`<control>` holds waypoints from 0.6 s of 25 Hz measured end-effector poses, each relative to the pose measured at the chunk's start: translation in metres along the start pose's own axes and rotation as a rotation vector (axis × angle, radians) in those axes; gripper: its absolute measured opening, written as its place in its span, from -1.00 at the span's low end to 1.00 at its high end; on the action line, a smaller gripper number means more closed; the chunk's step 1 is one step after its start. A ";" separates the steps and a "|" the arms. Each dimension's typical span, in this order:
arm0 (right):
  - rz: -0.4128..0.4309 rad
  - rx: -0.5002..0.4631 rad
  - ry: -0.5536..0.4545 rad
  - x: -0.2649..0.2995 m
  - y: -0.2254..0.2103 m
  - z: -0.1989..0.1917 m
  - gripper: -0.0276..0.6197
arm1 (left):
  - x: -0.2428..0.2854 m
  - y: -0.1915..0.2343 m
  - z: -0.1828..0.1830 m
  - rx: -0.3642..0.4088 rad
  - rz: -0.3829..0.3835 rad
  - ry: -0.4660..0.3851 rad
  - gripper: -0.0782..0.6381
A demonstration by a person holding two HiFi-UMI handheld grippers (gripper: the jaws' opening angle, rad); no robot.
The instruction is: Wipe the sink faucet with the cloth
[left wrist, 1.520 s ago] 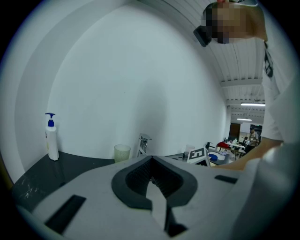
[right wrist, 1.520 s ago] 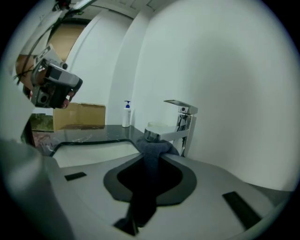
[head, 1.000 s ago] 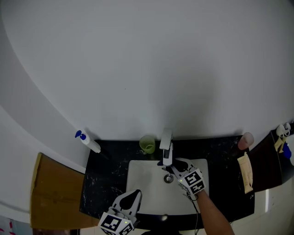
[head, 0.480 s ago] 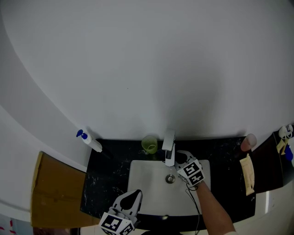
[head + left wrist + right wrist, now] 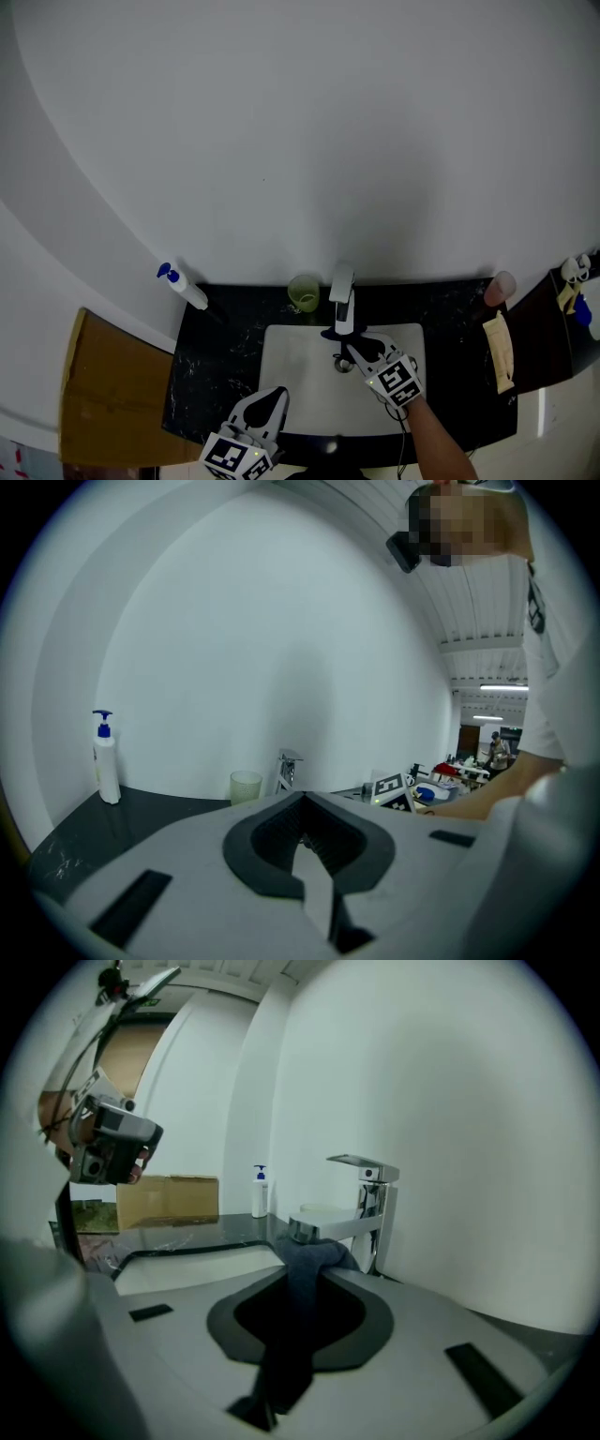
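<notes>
Right gripper view first: the right gripper [image 5: 305, 1269] is clamping down on the dark blue-grey cloth [image 5: 302, 1302]. The cloth is running back between the jaws and bunching up at their tips. That bunched end is looking like it's pressing against the underside of the faucet [image 5: 364, 1206] spout, right by the outlet.

From the head view, this gripper is hanging over the back half of the white sink [image 5: 291, 375], just in front of the faucet, which is standing at the middle of the sink's back edge.

The left gripper [image 5: 302, 803] is doing nothing much. Its jaws are sitting together with nothing between them, over the sink's front left corner and well apart from the faucet.

Further out, a pale green cup [image 5: 303, 292] is sitting at the back edge of the black worktop [image 5: 211, 375], just left of the faucet. A white pump bottle [image 5: 183, 289] with a blue top is standing at the back left corner. A cardboard box [image 5: 112, 394] is lying just past the worktop's left edge. Over by the right edge, a pinkish cup [image 5: 502, 286] and a yellowish rag [image 5: 500, 352] are sitting.
</notes>
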State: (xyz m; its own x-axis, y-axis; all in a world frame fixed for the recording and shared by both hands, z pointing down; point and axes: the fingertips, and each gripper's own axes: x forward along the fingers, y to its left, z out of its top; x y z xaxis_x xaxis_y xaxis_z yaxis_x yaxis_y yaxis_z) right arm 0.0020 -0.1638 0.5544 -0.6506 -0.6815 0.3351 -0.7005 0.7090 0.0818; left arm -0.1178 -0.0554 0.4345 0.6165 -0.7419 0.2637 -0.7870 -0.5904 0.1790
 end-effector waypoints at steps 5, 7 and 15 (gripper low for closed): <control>-0.012 0.036 -0.011 -0.022 0.018 0.001 -0.73 | -0.004 -0.012 0.002 0.007 -0.037 -0.021 -0.78; -0.039 0.059 -0.005 -0.033 0.019 -0.003 -0.73 | -0.005 -0.016 0.003 0.005 -0.052 -0.029 -0.78; -0.210 0.129 -0.044 -0.127 0.016 0.006 -0.73 | -0.005 -0.039 0.007 -0.011 -0.111 -0.073 -0.78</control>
State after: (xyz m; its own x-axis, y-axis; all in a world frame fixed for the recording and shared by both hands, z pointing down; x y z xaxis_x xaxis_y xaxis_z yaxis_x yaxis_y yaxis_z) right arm 0.0715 -0.0667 0.5076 -0.4970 -0.8206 0.2822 -0.8514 0.5240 0.0241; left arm -0.0899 -0.0304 0.4193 0.6993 -0.6938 0.1722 -0.7141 -0.6667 0.2136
